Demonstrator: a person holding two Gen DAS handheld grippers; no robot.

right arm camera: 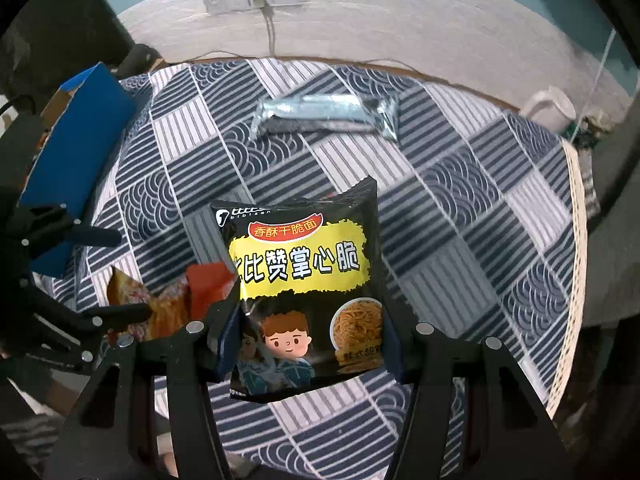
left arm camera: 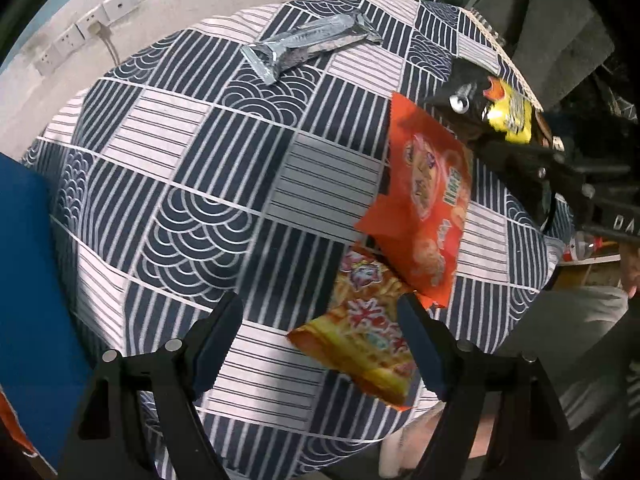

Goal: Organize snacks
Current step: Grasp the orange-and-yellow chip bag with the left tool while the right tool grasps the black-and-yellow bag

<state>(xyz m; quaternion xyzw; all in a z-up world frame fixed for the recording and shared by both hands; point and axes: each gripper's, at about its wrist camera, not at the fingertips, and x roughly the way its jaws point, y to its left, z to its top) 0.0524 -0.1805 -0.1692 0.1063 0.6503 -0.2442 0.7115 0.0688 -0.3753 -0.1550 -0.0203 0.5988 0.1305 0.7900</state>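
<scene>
At your far left sits the blue box [right arm camera: 76,152], touching the edge of the patterned tablecloth [left arm camera: 168,152], and judging by the task it is the likely home for the snacks. Your left gripper [left arm camera: 320,336] hangs with its fingers spread wide and nothing between them; the yellow-orange snack bag [left arm camera: 360,344] lies just beside its right finger, partly tucked under the orange snack bag [left arm camera: 432,200]. If you close there you could catch only a corner of the yellow one and drag the orange one along with it, since they overlap. Further back, near the wall, the silver wrapped bar [right arm camera: 326,118] lies alone, well apart from the rest. Your right gripper [right arm camera: 310,344] has its fingers pressed against the two sides of the black noodle-snack bag [right arm camera: 304,264], which looks lifted clear of the cloth. That bag is puffy and slick, held low, so it may pivot or slip out if you swing it quickly toward the box. Your two grippers are also near each other over the same corner, so a crossing move risks a knock between them
</scene>
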